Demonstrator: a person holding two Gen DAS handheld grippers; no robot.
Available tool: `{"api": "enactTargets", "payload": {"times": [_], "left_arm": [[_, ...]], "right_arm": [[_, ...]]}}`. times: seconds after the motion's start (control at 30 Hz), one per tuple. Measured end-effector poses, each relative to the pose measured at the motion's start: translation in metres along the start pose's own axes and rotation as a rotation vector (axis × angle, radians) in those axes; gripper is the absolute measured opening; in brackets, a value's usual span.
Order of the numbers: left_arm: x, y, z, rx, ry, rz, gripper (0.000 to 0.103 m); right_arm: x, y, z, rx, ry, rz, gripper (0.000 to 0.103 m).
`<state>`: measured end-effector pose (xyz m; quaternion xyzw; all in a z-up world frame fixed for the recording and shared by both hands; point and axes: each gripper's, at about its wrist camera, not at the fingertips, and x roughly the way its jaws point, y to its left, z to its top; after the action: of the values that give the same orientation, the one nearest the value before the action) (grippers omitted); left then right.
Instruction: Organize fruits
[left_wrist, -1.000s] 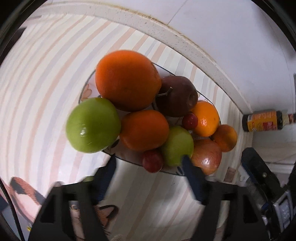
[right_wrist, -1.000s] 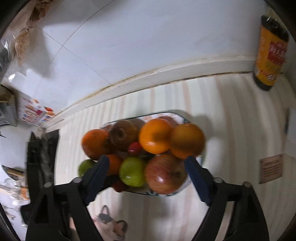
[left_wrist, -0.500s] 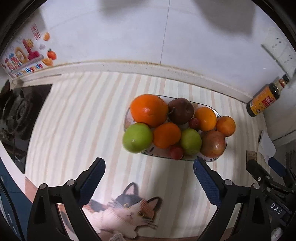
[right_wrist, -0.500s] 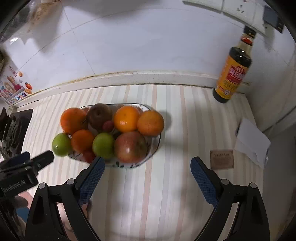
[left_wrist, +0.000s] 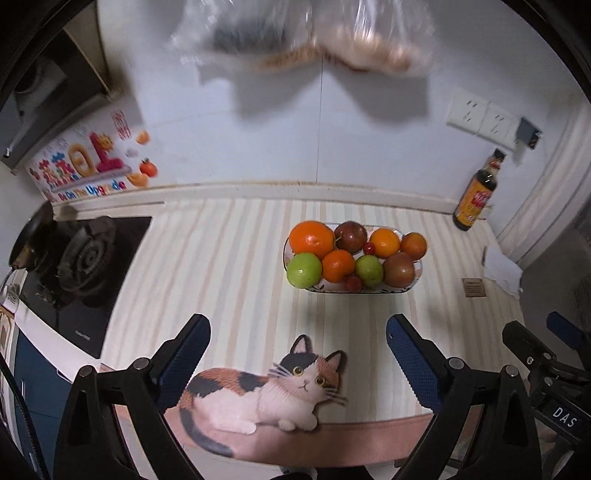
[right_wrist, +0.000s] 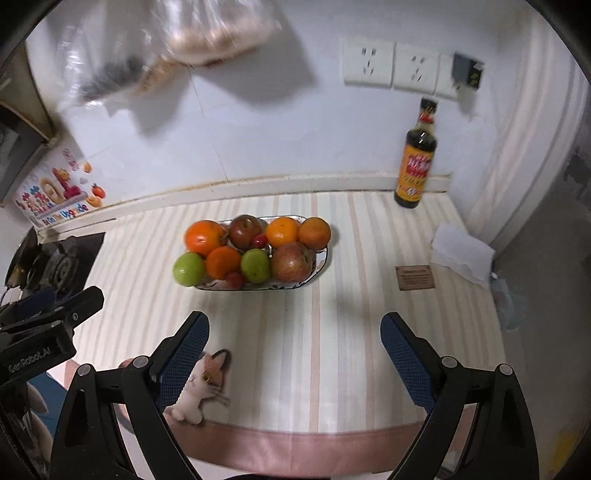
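Note:
A patterned oval plate stands on the striped counter, piled with fruit: several oranges, two green apples, a red apple, a dark red apple and small red fruits. My left gripper is open and empty, held back from the plate above the counter's front edge. My right gripper is open and empty, also well short of the plate.
A dark sauce bottle stands at the back right by the wall. A gas stove is on the left. A cat picture marks the mat's front edge. White paper and a brown card lie right.
Both grippers have pulled back and up from right over the plate; the fruit now looks small and far, and the whole counter and wall have come into view.

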<state>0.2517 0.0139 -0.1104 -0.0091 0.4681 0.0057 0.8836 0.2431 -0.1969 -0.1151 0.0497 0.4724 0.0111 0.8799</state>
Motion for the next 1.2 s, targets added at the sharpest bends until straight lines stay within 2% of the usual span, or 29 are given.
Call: {"api": "enactTargets", "payload": {"times": [0.27,0.6,0.8,0.93,1.2], "left_arm": [[-0.087,0.007,-0.036,0.03,-0.117,-0.032,0.098],[-0.155,-0.003,-0.069,0.055,-0.198,-0.043,0.098],[-0.173,-0.005,-0.078,0.032,-0.216,-0.05,0.098],[-0.176,-0.004,-0.079,0.023,-0.223,-0.041,0.098],[-0.145,-0.004,-0.06,0.015,-0.18,-0.013,0.098]], "right_arm": [[-0.106,0.016,-0.046,-0.004,-0.116,-0.018,0.097],[-0.192,0.014,-0.082,-0.019,-0.198,0.022,0.099],[-0.215,0.015,-0.089,-0.045,-0.223,0.044,0.099],[-0.216,0.011,-0.089,-0.042,-0.218,0.059,0.099],[-0.19,0.004,-0.067,-0.021,-0.194,0.069,0.099]]}}
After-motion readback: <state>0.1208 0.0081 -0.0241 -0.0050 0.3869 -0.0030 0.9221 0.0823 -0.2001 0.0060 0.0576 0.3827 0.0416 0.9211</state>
